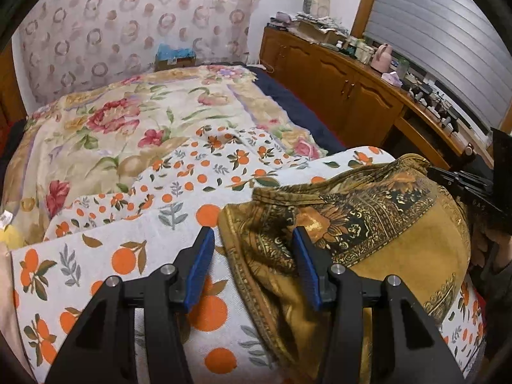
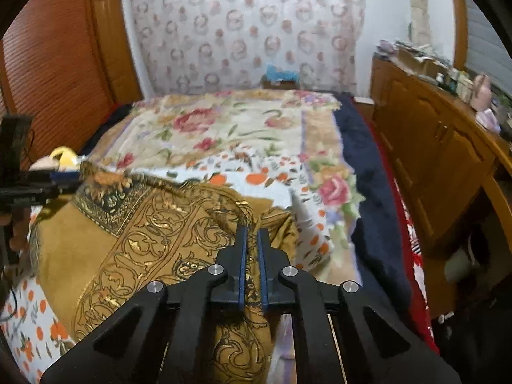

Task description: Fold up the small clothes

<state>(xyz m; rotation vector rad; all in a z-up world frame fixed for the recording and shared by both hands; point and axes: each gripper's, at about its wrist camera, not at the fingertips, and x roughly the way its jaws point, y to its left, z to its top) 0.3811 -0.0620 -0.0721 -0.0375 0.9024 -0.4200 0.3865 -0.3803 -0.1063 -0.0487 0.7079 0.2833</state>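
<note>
- The thing being folded is a mustard-gold garment (image 1: pixel 400 256) with a dark ornate border and gold scrollwork. It's lying rumpled on the orange-print cloth (image 1: pixel 134 256) at the near end of the bed (image 2: pixel 377 224).
- Left claw (image 1: pixel 252 240) is about half open, blue pads apart. The garment's left edge sits in the gap, with one pad over the orange-print cloth and the other over the gold fabric. The pads aren't pinching anything as far as I can see.
- Right claw (image 2: pixel 252 233) is clamped down, pads nearly together, with a fold of the garment's patterned edge pinched between them.
- In the right wrist view the left claw pokes in from the left edge right at the garment's far corner. The left view likewise shows the right claw coming in at the right edge.
- Under the orange cloth there's a big floral blanket (image 1: pixel 128 118) covering most of the bed, with dark blue bedding along its right side.
- Wooden cabinets (image 1: pixel 336 86) run along the wall to the right, top cluttered with bottles and a pink jug (image 1: pixel 382 56).
- The right wrist view is a bit blurry.
</note>
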